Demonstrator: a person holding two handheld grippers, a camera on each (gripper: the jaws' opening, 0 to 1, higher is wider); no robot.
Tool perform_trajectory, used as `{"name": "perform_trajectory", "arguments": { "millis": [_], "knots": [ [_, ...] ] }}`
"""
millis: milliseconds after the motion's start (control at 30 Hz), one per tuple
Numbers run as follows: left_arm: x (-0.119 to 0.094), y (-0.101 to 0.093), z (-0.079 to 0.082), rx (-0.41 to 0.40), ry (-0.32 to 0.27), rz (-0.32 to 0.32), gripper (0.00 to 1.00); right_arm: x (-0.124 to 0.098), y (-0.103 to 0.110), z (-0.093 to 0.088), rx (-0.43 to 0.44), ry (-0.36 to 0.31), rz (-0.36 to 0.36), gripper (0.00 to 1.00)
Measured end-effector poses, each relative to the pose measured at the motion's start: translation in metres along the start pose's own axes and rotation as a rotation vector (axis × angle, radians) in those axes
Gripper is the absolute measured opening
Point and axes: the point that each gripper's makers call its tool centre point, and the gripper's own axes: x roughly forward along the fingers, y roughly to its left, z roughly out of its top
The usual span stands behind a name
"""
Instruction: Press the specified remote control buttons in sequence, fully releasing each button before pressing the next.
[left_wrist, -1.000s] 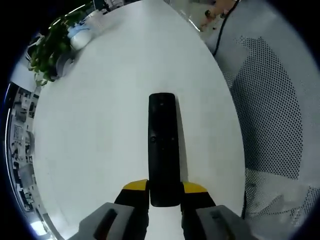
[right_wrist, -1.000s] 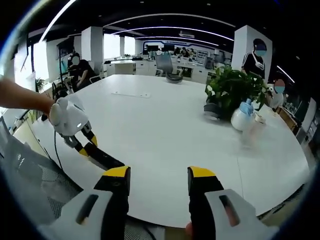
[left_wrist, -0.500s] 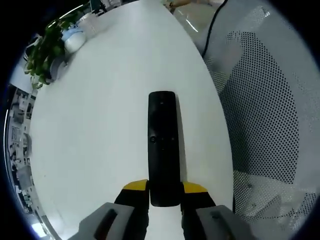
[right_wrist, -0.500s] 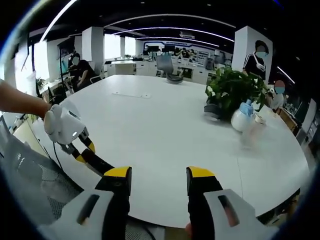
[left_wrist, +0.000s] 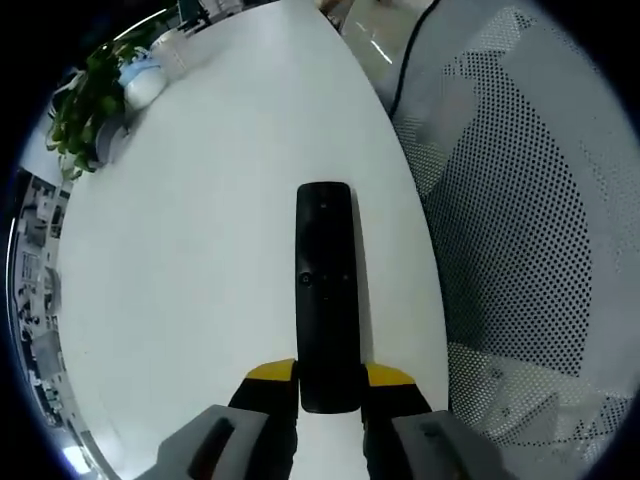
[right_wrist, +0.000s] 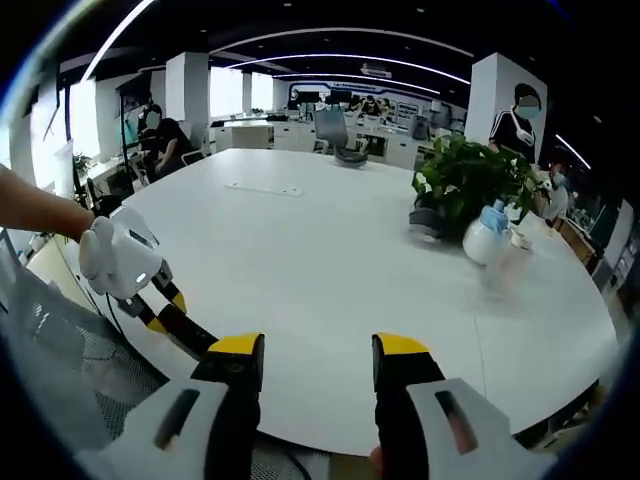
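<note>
My left gripper (left_wrist: 330, 385) has its jaws clamped on the near end of the black remote control (left_wrist: 326, 290), which runs straight ahead of them above the white table (left_wrist: 200, 220). My right gripper (right_wrist: 310, 355) stands open and empty; the remote lies just left of it, a potted plant (right_wrist: 468, 180) far ahead to its right.

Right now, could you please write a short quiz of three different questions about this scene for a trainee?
1. True or false: the left gripper holds the black remote control.
2. Multiple choice: the right gripper is A) open, holding nothing, B) shut on the remote, C) pressing a button.
3. Fill in: near the potted plant on the white table stands a white ____ bottle.

Key: 1 true. 2 A. 3 spray.
</note>
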Motion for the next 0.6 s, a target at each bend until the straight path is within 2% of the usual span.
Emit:
{"name": "perform_trajectory", "arguments": {
  "millis": [433, 600],
  "knots": [
    [0.007, -0.013, -0.002, -0.005, -0.003, 0.001, 0.22, 0.001, 0.003, -0.002, -0.015, 0.014, 0.007, 0.44],
    [0.006, -0.011, 0.000, -0.010, -0.009, 0.010, 0.23, 0.001, 0.003, -0.003, -0.018, 0.018, 0.007, 0.43]
  ]
}}
